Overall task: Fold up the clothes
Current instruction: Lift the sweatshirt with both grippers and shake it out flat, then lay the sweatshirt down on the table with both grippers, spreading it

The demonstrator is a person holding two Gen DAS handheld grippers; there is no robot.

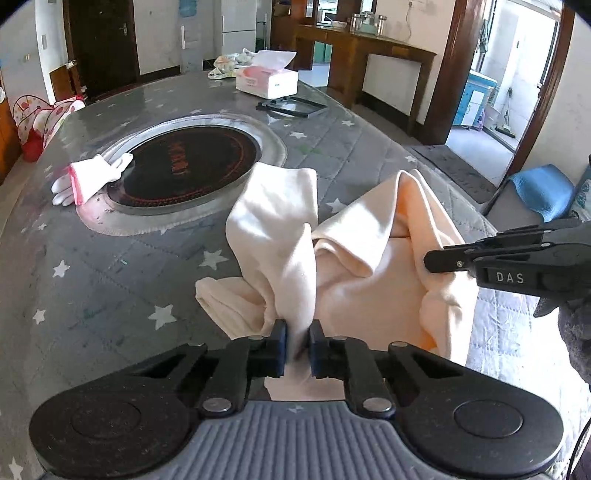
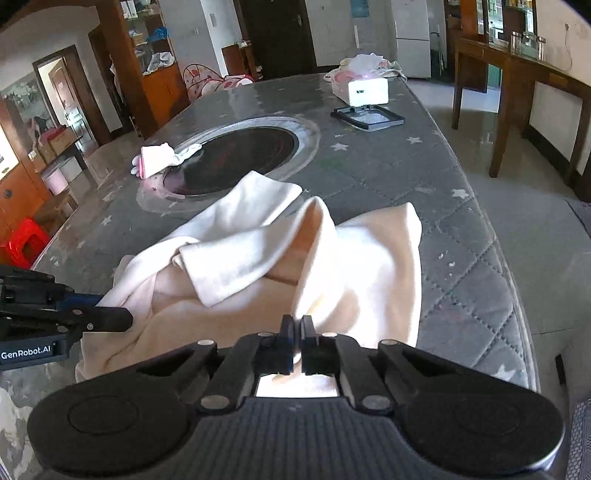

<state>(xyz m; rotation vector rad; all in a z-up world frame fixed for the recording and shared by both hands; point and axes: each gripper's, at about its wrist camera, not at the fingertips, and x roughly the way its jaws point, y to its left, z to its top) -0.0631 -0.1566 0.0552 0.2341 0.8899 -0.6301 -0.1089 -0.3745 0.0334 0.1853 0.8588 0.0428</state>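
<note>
A: What is the left gripper (image 1: 298,341) holding?

B: Its fingers are pinched on a gathered fold of the cream garment (image 1: 369,266), which rises straight out from between the tips and spreads ahead of them over the table.

A: And the right gripper (image 2: 297,332)?

B: Its two tips are nearly together, with the same cream cloth nipped between them. From the left wrist view it comes in from the right with its tips at the garment's right edge. The garment lies crumpled just beyond both sets of fingers, one flap thrown forward toward the round inset.

A: What is the surface?

B: A long table under a grey quilted cover with white stars (image 1: 110,266). Past the garment, ahead of the fingers, a round black cooktop (image 1: 192,162) sits sunk in a metal ring. A white glove with a pink cuff (image 1: 90,179) lies across the ring's left rim. Farther off are a tissue box (image 1: 266,79) and a flat black frame (image 1: 291,107) beside it.

A: And the room?

B: A dark wooden side table (image 1: 369,48) with glass jars along the right wall, a dark door (image 1: 103,40) at the back, a white fridge (image 1: 238,26), and a red stool (image 2: 27,242) on the floor to the left.
</note>
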